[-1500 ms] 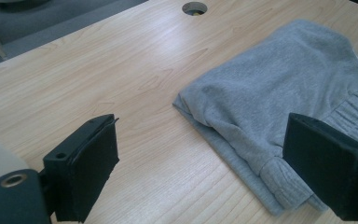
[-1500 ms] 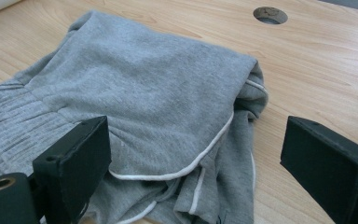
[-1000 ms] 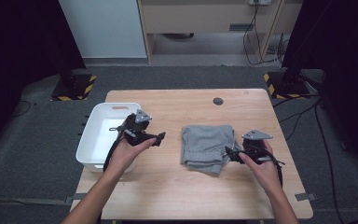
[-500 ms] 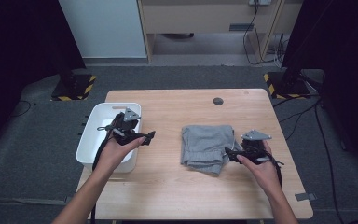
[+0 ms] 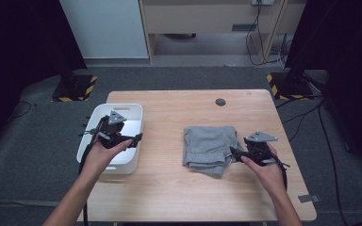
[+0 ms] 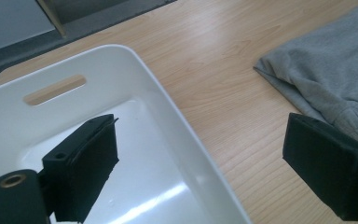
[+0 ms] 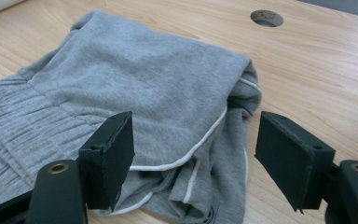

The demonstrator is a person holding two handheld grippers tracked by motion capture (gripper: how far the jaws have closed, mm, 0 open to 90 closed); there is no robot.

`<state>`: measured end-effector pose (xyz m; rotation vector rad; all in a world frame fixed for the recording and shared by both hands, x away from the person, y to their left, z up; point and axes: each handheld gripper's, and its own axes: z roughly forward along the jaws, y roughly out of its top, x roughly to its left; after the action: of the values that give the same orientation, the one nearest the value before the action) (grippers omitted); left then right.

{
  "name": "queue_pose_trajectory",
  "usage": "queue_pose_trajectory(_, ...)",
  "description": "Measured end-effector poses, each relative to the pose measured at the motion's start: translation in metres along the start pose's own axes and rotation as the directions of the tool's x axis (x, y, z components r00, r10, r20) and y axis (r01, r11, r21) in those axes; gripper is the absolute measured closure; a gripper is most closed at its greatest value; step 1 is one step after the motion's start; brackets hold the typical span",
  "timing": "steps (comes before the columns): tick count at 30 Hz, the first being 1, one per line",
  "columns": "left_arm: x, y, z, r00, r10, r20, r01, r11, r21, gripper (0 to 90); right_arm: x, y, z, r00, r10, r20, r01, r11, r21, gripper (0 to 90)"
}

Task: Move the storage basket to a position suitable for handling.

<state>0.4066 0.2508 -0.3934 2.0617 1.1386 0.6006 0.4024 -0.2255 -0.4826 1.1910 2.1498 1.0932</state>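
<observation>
Wood grain runs pale across my table (image 5: 179, 188), a light rectangular top with a round cable hole (image 5: 220, 101) near its far edge. Dark grey carpet surrounds the table, and beyond its far side stand a white panel (image 5: 106, 26) and a wooden cabinet (image 5: 207, 16). Black stands with yellow-and-black striped bases (image 5: 75, 88) sit on the carpet off the table's far corners, with cables trailing on the floor off its far right corner.

A folded grey sweat garment (image 5: 209, 148) with white piping lies on the table right of centre. A white plastic bin (image 5: 127, 113) with a slot handle sits at the table's left edge.

My right gripper (image 5: 235, 154) rests at the near right corner of the garment. Its jaws have just been closing and stand apart around the bunched fabric edge; in the right gripper view (image 7: 193, 158) the pads do not press on the cloth. My left gripper (image 5: 132, 140) hovers over the bin, well apart from the garment, jaws wide apart with nothing between them; its own view (image 6: 200, 172) shows the bin's wall under it.
</observation>
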Motion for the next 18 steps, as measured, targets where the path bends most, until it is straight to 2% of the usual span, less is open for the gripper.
queue_pose_trajectory(4,0.013,-0.005,-0.006,0.9997,-0.018,-0.017,0.018,0.9998,0.005,9.9,0.003,-0.001,0.004,0.9995,-0.031,0.005,0.031,0.999,0.033,23.9)
queue_pose_trajectory(10,0.022,-0.009,-0.01,0.9992,-0.027,-0.029,0.027,0.9996,0.008,9.9,0.002,-0.002,0.004,0.9997,-0.017,0.015,0.017,0.999,0.036,19.0)
queue_pose_trajectory(13,0.027,-0.011,-0.011,0.9985,-0.04,-0.038,0.04,0.9991,0.011,9.9,0.002,-0.001,0.003,0.9997,-0.012,0.021,0.012,0.999,0.031,18.8)
queue_pose_trajectory(18,0.033,-0.015,-0.01,0.9984,-0.037,-0.042,0.038,0.9989,0.026,9.8,0.002,-0.002,0.003,0.9997,-0.01,0.02,0.009,0.999,0.037,18.4)
